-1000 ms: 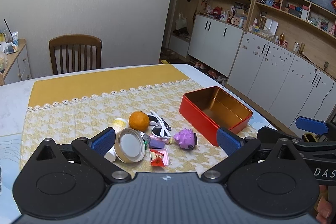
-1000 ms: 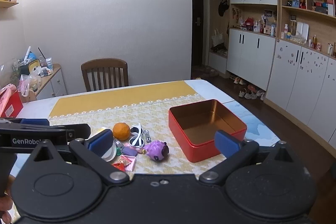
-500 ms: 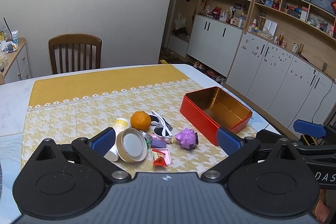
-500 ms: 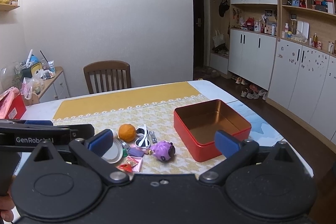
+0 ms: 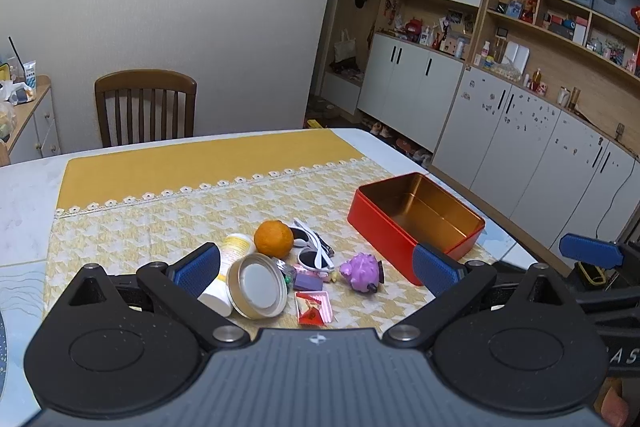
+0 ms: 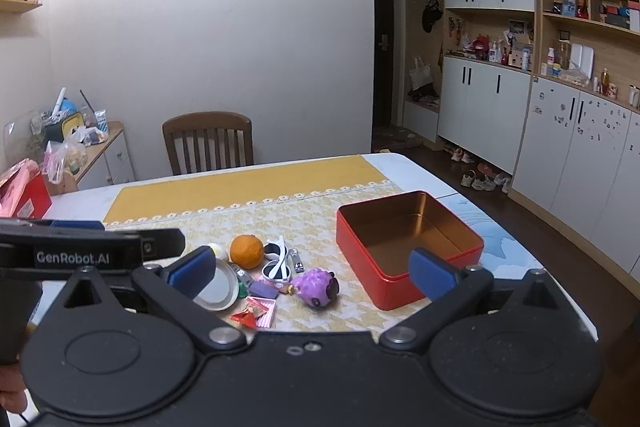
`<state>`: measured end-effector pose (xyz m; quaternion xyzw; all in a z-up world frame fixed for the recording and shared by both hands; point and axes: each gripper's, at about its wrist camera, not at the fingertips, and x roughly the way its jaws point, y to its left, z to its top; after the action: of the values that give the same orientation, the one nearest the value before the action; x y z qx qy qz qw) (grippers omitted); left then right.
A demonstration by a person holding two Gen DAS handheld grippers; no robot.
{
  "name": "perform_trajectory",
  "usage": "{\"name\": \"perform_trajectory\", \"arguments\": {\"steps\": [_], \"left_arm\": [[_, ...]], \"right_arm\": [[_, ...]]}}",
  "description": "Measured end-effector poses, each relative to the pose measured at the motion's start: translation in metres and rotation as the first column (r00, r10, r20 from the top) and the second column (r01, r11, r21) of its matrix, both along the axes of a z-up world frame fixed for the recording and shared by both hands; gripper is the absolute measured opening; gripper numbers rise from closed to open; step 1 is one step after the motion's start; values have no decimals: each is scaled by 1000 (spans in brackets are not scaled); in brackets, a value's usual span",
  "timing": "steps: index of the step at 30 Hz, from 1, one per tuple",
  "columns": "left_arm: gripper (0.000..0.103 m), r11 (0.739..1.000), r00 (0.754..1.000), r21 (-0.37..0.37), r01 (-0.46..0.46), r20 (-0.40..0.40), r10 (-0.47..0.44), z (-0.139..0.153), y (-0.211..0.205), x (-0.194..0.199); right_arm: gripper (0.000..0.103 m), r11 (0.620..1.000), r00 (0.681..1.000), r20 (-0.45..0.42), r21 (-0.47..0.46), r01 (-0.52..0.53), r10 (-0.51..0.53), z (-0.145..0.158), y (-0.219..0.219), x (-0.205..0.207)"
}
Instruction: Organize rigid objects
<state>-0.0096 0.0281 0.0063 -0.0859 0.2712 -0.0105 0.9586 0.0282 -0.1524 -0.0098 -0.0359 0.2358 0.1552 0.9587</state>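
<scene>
A pile of small things lies on the yellow cloth: an orange (image 5: 274,239) (image 6: 246,251), white sunglasses (image 5: 310,247) (image 6: 277,259), a purple toy (image 5: 362,271) (image 6: 316,287), a round tin lid (image 5: 257,285) (image 6: 218,287), a white tube (image 5: 226,275), a nail clipper (image 6: 297,261) and a red packet (image 5: 313,309) (image 6: 256,311). An empty red tin box (image 5: 414,219) (image 6: 404,245) stands to their right. My left gripper (image 5: 316,269) hovers open above the pile's near side. My right gripper (image 6: 312,273) is open too, held back from the pile, nothing between its fingers.
A wooden chair (image 5: 146,107) (image 6: 208,141) stands at the table's far side. A cluttered sideboard (image 6: 80,147) is at the left. White cabinets (image 6: 560,147) and shelves line the right wall. The table edge (image 6: 520,259) runs close behind the red box.
Both views have drifted slightly; the pile and box sit a little further right in the right wrist view. Both grippers stay open and nothing on the table has moved.
</scene>
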Motion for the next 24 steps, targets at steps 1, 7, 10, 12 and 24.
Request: {"name": "perform_trajectory", "arguments": {"steps": [1,7,10,12,24], "left_arm": [[103,1000,1000,-1,0,5,0,0,2,1],[103,1000,1000,-2,15,0,-15,-2,9,7],[103,1000,1000,0,6,-19,-6,-7,14,11],[103,1000,1000,-10,-2,-28,1,-9,17,15],[103,999,998,21,-48,-26,49,-9,4,33]], "right_arm": [[103,1000,1000,1,-6,-1,1,0,2,0],[103,1000,1000,-7,-23,-13,13,-4,9,5],[103,999,999,-26,-19,-27,26,-8,12,11],[103,999,999,-38,-17,-32,31,-11,13,14],[103,994,994,-34,-13,-106,105,-10,11,35]]}}
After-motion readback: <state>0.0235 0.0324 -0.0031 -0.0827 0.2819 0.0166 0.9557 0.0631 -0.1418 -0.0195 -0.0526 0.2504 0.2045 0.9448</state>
